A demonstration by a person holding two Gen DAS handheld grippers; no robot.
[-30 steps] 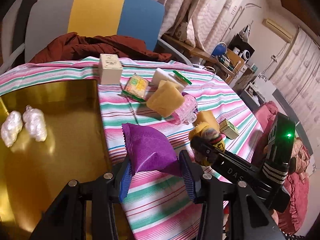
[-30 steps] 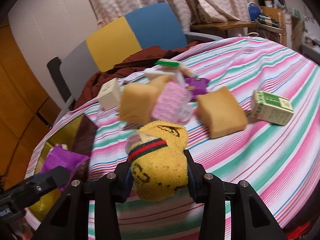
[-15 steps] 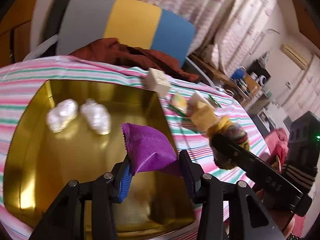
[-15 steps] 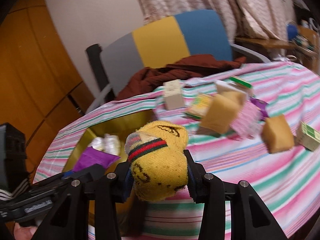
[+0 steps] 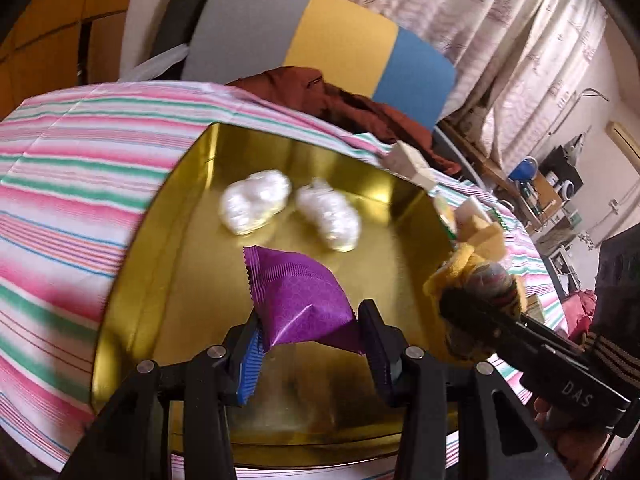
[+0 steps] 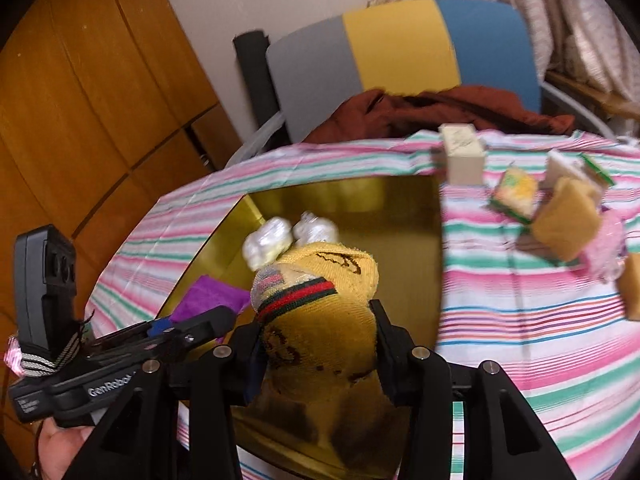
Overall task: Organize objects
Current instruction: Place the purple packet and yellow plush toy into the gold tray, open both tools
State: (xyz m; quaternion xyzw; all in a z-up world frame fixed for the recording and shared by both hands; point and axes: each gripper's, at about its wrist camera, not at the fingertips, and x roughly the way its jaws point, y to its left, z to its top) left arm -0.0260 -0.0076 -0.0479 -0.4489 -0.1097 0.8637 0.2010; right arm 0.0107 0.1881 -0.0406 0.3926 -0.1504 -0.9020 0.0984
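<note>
We have our left gripper (image 5: 308, 344) over the gold tray (image 5: 168, 264), jaws drawn in narrow and pinching a purple packet (image 5: 298, 300) that sticks up between the blue-lined pads, its crimped edge pointing toward the far side of the tray. Two white wrapped bundles (image 5: 292, 210) lie side by side on the tray floor beyond the packet, close to each other but apart from it. Our right gripper (image 6: 316, 344) hangs over the near right part of the same tray (image 6: 400, 208), and its jaws are opening while the rolled yellow sock (image 6: 320, 312), with its red and green band, sits between the pads; in the right wrist view the fabric fills the gap and touches both pads. From the left wrist view we see that sock (image 5: 476, 280) just right of the packet, above the tray's right edge. The tray sits on the striped tablecloth (image 6: 520, 320). Out on the cloth to the right lie a cream box (image 6: 462, 154), a small yellow-green packet (image 6: 514, 192), a tan sponge (image 6: 566, 224) tilted on edge and a pink item (image 6: 608, 248) beside it, somewhat blurred. Behind the table stands a grey, yellow and blue chair (image 6: 400, 48) with a brown garment (image 6: 432, 114) heaped on it.
</note>
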